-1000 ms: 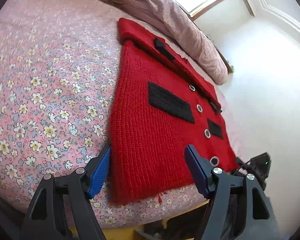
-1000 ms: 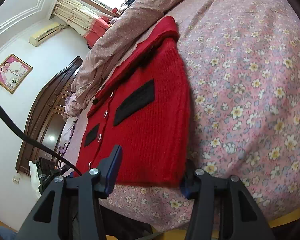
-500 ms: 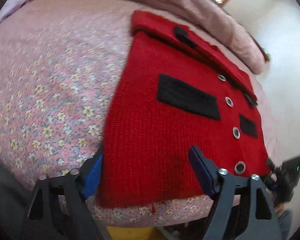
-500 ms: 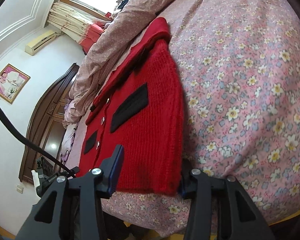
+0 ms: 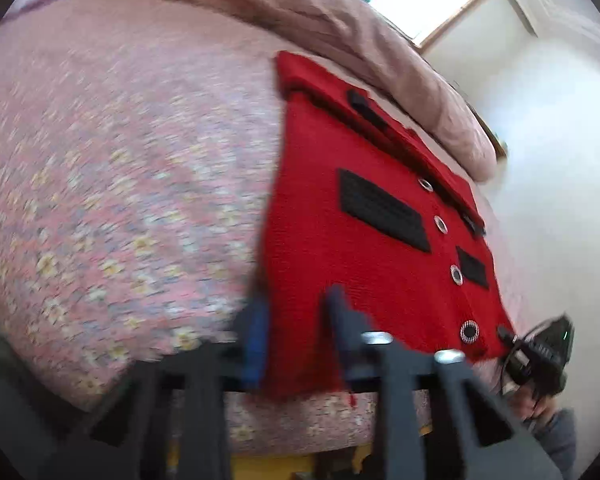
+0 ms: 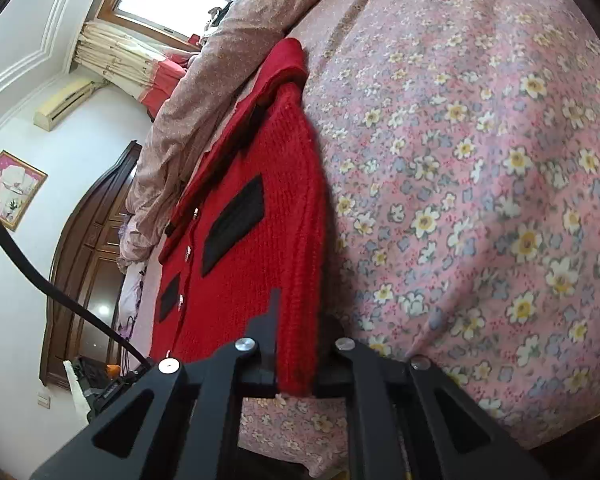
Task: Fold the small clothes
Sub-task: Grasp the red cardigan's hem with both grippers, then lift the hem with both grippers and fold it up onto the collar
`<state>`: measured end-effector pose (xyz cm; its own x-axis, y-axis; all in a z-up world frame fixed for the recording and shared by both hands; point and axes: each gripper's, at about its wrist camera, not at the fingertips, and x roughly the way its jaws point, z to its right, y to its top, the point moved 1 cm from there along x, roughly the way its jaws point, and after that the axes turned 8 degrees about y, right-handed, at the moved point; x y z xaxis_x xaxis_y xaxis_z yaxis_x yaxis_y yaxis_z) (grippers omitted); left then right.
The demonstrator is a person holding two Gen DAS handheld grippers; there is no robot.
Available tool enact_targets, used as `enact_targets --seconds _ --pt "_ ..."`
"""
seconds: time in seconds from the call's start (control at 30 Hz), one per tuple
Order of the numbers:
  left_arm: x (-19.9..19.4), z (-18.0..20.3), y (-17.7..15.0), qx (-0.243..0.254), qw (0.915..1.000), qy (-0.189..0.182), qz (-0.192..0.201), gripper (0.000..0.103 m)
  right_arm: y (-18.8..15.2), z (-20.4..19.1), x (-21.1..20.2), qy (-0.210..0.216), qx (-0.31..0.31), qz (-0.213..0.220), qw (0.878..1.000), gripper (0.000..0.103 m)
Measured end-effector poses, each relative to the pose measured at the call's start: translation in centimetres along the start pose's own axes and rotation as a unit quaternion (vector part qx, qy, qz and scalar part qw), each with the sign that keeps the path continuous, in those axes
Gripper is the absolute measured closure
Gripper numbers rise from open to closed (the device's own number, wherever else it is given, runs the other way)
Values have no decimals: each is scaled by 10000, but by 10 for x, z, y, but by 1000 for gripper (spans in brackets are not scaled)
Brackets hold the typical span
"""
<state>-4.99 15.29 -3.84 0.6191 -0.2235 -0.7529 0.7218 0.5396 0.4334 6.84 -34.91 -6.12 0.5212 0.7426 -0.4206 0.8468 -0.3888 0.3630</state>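
Note:
A small red knit cardigan with black pocket flaps and silver buttons lies flat on the floral bedspread. My left gripper has its fingers closed on the cardigan's near left hem corner. In the right wrist view the same cardigan runs away from me, and my right gripper is closed on its near right hem corner. The collar end lies far from both grippers, by the quilt.
A rumpled pink quilt lies along the far side of the bed. The bed's near edge is just under the grippers. A black device with cable sits by the cardigan's right hem corner. A dark wooden wardrobe stands beyond.
Both grippers went from open, straddling the hem corners, to closed on the cardigan's hem. The left wrist view is blurred from motion.

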Motion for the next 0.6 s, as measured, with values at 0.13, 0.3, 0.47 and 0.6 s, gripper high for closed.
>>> enact_targets --seconds 0.13,0.3,0.47,0.6 --pt "5 -2 1 -265 9992 -223 -204 101 -4 -14 -3 -162 -331 76 9993 96" --pt "-5 11 -4 -236 9988 -350 -229 102 -3 -25 -19 106 -366 310 9988 97" --pt "-31 16 -3 -159 9991 -389 -97 102 -13 -58 -39 183 -839 342 9957 98" --pt "-42 12 -6 -105 9993 -355 -105 102 -23 -63 -46 110 -900 261 9955 98"
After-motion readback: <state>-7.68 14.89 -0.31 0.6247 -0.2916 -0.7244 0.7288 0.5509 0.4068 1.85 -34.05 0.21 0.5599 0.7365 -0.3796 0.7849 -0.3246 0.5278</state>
